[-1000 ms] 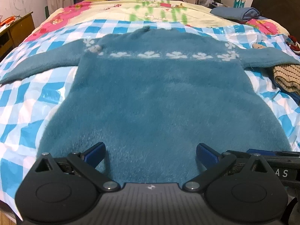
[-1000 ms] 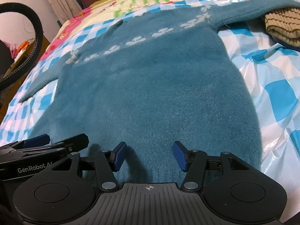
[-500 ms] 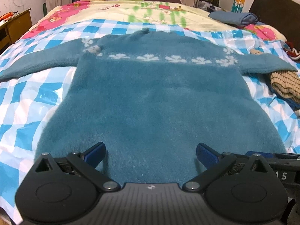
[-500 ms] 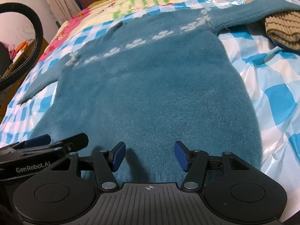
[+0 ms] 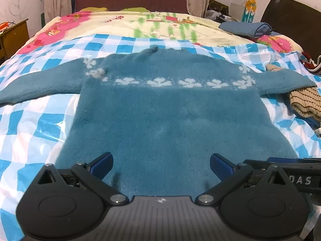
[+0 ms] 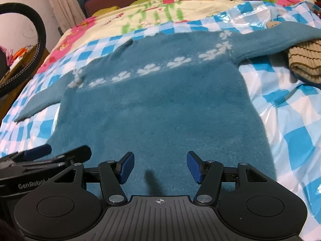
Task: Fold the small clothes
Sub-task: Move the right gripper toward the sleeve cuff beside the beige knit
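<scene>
Teal sweater (image 5: 166, 120) is lying flat mid-frame for folding; I am holding left tool (image 5: 161, 165) and right tool (image 6: 159, 167) wide open, empty, over its hem at lower frame.

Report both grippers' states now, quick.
Left gripper: open, holding nothing, over the sweater hem.
Right gripper: open, holding nothing.

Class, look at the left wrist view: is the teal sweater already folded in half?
No, the teal sweater lies flat with both sleeves spread out.

right gripper (image 6: 159, 166): jaws apart over hem | teal sweater (image 6: 160, 104): flat on checkered sheet (image 6: 297, 120), sleeves spread | left gripper (image 6: 38, 154): beside, left | tan knit (image 6: 305, 62): touching right sleeve
</scene>
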Demonstrator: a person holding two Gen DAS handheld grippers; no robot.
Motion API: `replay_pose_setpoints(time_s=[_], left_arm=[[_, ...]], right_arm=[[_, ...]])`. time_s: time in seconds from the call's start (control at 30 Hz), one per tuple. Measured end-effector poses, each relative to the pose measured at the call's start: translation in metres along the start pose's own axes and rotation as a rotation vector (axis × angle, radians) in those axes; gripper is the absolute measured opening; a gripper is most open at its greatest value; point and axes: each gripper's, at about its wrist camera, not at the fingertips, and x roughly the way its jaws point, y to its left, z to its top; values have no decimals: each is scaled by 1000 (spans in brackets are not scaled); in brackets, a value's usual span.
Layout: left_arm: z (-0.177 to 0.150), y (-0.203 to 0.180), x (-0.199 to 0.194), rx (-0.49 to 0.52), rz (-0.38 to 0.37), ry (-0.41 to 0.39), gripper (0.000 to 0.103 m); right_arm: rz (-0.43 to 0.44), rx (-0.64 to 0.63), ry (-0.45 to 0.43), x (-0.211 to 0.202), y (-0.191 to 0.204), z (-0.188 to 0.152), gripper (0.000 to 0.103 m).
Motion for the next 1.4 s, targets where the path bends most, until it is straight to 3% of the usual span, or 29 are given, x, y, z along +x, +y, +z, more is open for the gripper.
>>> replay_pose_setpoints(time_s=[0.47, 1.1, 1.4], left_arm=[[-3, 10, 2, -28, 1, 12, 103], [-2, -10, -26, -12, 8, -61, 103], [-2, 2, -20, -19, -44, -60, 103]], right_arm=[[-7, -18, 50, 14, 12, -3, 61], [20, 16, -13, -16, -2, -13, 61], [-33, -8, -11, -14, 9, -5, 61]])
